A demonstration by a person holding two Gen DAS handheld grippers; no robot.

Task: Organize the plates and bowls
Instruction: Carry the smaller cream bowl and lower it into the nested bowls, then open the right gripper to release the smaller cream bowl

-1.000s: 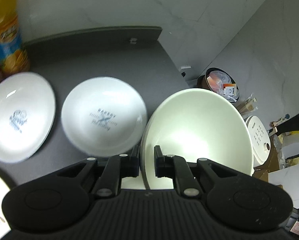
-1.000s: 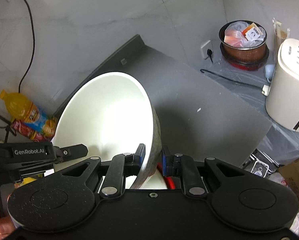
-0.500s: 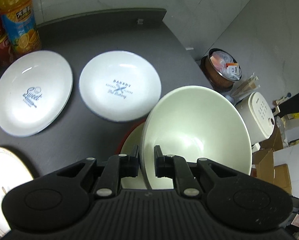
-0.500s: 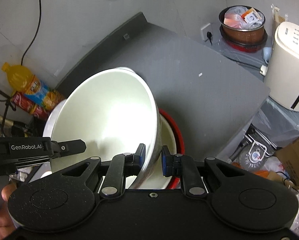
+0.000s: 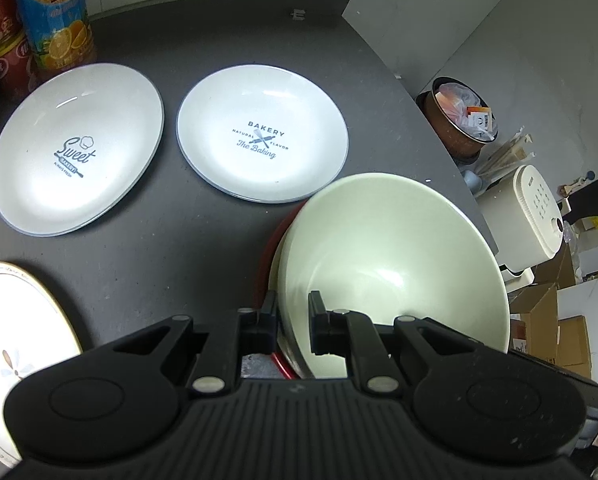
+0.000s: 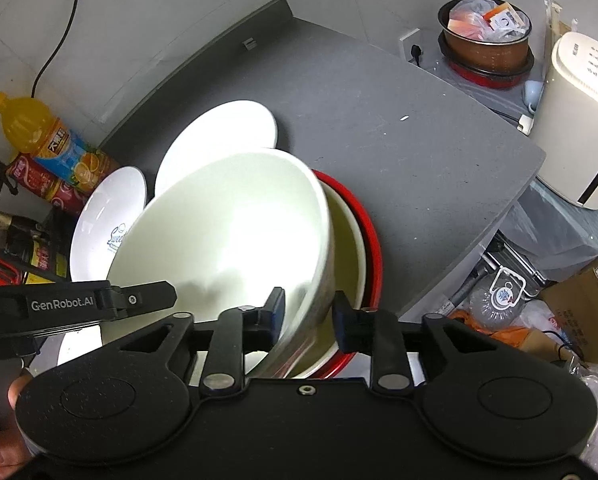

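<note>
The big cream-white round bowl is tipped on its side, and its low edge sits inside a red-rimmed bowl near the right edge of the dark grey table. The left gripper has its jaws almost shut and pinches the bowl's near rim. The right gripper has just been opening its jaws. The bowl's other rim is between them, with a gap showing on the right side, so it looks like this gripper is letting go.

So one bowl is nearly stacked in another. I think it just needs to be let down flat and let go.

A lot is left to do. Two white plates lie flat and apart on the far left of the table: one white plate with "Sweet" on it and one white plate with "Bakery" on it. A white plate with a gold edge lies near, at the left. None of these plates are stacked yet.
</note>
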